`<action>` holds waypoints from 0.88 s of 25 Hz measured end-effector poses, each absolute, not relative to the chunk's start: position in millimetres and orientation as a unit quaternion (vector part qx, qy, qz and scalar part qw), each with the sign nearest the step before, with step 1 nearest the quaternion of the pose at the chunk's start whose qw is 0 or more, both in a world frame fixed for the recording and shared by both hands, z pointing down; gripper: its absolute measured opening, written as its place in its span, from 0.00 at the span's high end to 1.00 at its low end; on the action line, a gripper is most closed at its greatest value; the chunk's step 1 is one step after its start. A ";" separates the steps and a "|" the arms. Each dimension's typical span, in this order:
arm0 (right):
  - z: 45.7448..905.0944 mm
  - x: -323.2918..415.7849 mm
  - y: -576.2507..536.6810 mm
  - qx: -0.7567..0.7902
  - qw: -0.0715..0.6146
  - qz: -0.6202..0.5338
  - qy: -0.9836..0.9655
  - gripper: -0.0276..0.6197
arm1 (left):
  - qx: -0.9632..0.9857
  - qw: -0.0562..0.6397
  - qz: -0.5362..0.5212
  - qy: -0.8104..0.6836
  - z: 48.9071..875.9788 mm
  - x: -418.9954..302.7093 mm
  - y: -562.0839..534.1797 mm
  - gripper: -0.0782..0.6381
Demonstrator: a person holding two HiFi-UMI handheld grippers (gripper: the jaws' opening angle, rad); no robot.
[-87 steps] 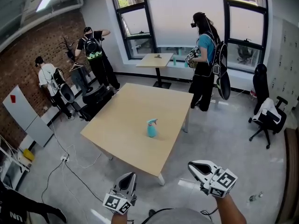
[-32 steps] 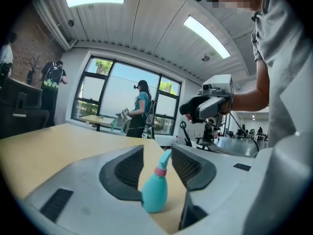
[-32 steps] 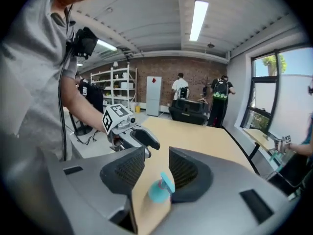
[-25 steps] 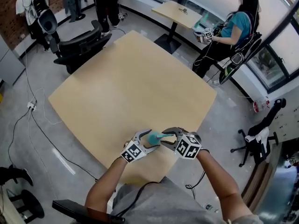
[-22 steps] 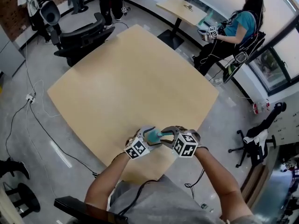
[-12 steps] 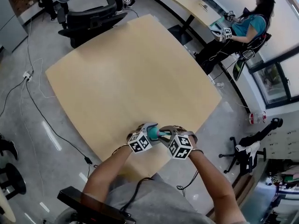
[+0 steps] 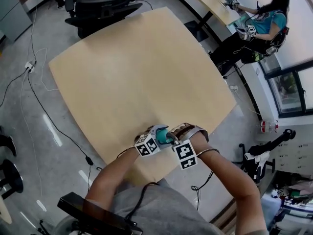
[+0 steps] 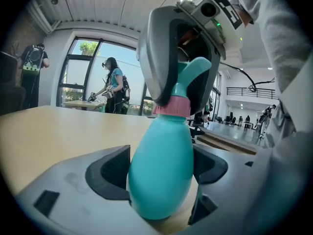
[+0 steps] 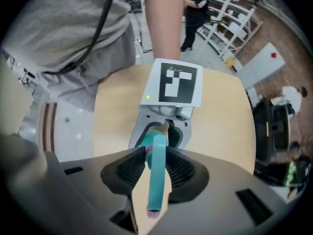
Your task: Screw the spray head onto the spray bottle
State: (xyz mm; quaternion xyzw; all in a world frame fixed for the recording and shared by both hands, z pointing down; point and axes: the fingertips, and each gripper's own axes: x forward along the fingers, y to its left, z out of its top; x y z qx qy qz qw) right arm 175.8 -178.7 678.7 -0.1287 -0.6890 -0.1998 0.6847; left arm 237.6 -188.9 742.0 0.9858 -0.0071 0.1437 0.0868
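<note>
As two tools (image 8: 160, 169) (image 9: 155, 173) clamp, one bottle (image 8: 164, 141), one spray head (image 9: 156, 195)

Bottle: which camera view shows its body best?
The left gripper view: the bottle fills the centre, body clamped in the left gripper, pink collar on top. The head view shows it only as a small teal patch. The right gripper view looks down on the spray head, which hides the body.

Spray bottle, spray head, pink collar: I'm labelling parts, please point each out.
spray bottle (image 8: 161, 175), left gripper view, middle of its teal belly
spray head (image 9: 156, 177), right gripper view, its teal top
pink collar (image 8: 171, 106), left gripper view, the ring's front
</note>
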 end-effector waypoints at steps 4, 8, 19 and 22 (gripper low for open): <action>685.4 175.6 -175.5 -0.174 0.706 -0.203 -0.656 0.76 | 0.986 0.083 0.143 -0.011 741.9 237.9 -189.8 0.38; 689.4 174.1 -184.7 -0.033 0.727 -0.058 -0.684 0.76 | 0.986 0.083 0.140 -0.030 743.5 237.6 -191.4 0.38; 687.0 193.8 -210.5 0.462 0.477 0.323 -0.674 0.75 | 0.958 0.118 0.126 -0.229 745.7 233.8 -214.1 0.38; 687.3 191.5 -208.5 0.432 0.495 0.313 -0.686 0.75 | 0.959 0.120 0.123 -0.227 745.8 235.3 -214.3 0.38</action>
